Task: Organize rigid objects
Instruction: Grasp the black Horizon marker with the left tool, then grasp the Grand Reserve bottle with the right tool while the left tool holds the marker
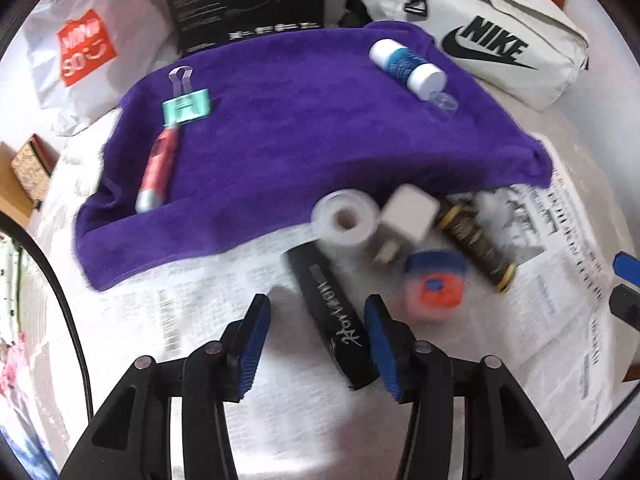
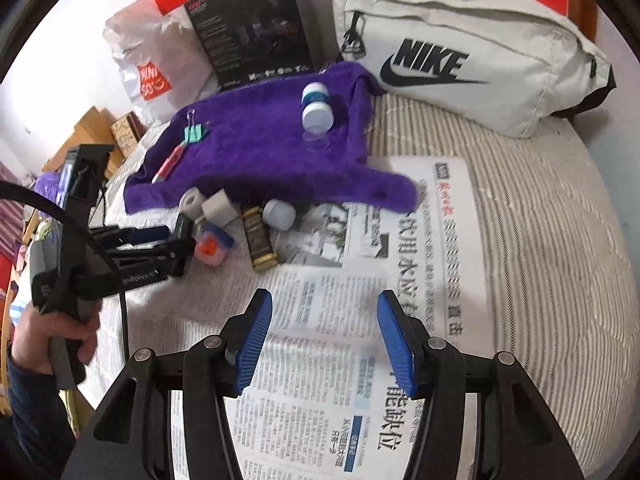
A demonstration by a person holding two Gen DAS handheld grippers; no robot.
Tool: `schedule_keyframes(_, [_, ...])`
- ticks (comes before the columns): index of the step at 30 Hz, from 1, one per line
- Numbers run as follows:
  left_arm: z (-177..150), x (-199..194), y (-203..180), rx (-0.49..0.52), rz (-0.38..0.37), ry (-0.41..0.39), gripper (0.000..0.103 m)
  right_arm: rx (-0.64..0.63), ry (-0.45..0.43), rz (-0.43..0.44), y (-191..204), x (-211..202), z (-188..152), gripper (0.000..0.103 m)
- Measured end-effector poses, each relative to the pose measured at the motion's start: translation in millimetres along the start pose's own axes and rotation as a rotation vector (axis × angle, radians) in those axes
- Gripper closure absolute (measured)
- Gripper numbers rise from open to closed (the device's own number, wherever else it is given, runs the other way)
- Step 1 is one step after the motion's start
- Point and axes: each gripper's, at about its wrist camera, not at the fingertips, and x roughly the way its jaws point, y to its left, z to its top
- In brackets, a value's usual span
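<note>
Kid: Towel, the big purple fuzzy one, is soft and floppy. Do we grab it?

Helper: No, the hard things go on it. Three lie there now: a white bottle with a blue label, a pink and silver pen and a green metal clip.

Kid: What waits just below the towel's near edge?

Helper: A little pile on the newspaper. First, a long black case with white writing. It looks stiff and light, so I would pinch it across its thin middle. Next, a dark tube with gold ends, round, so it may roll. Then a white tape roll, a white plug block and a small blue and orange tub.

Kid: Where are the grabbers?

Helper: Left gripper is part open and holds nothing. The black case pokes between its blue fingers. Right gripper is part open too, empty, over bare newspaper, well below the towel.
</note>
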Motion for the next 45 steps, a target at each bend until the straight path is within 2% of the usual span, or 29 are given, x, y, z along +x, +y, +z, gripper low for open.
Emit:
schedule_keyframes(2, [-4.6,-1.7,8.8,-0.014,0.017,-0.005,0.053,-0.004,0.003,0.001,0.4,1.7,-2.3,0.049])
schedule_keyframes(5, [-4.5,-1.2,14.5,-0.033,-0.007,-0.012,0.053,0.008,0.005,0.009,-1.5,3.7,-3.2,0.048])
schedule_keyframes(8, [-3.3,-1.0,7.4,0.003,-0.024,-0.026,0.056,0.008,0.012,0.009,-1.5,5.7,-3.4,0.048])
schedule_keyframes(11, [-3.5,-1.8,-1.5,0.054,-0.043,-0.042,0.069,0.003,0.014,0.007,-1.7,5.8,-4.8,0.048])
schedule_keyframes(16, [-0.2,-0.4,2.4,0.063,-0.067,-0.051,0.074,0.01,0.029,0.007,-1.1,11.7,-5.9,0.048])
schedule_keyframes(18, [0.9,-0.4,4.1,0.062,-0.062,-0.055,0.081,0.002,0.039,0.008,1.1,15.6,-6.5,0.048])
schedule_keyframes(24, [1.5,0.1,3.7,0.074,-0.065,-0.06,0.081,-0.013,0.064,0.006,8.0,26.3,-7.4,0.048])
schedule_keyframes(29, [-0.8,-0.8,10.2,0.052,-0.098,-0.074,0.082,-0.004,0.065,0.048,11.1,36.3,-1.5,0.048])
schedule_keyframes(33, [-6.7,-4.2,21.1,0.048,-0.052,-0.055,0.082,-0.045,0.061,0.058,21.6,49.5,7.8,0.049])
schedule_keyframes(37, [-12.2,-6.0,42.6,0.001,-0.053,-0.049,0.082,-0.068,0.064,0.078,33.0,67.8,17.9,0.048])
schedule_keyframes(44, [-20.0,-6.5,56.2,-0.032,-0.087,-0.068,0.082,-0.136,0.053,0.024,49.0,86.1,30.8,0.049])
schedule_keyframes(45, [-19.3,-6.1,55.2,-0.032,-0.085,-0.068,0.082,-0.153,0.052,0.019,52.4,87.9,32.3,0.053])
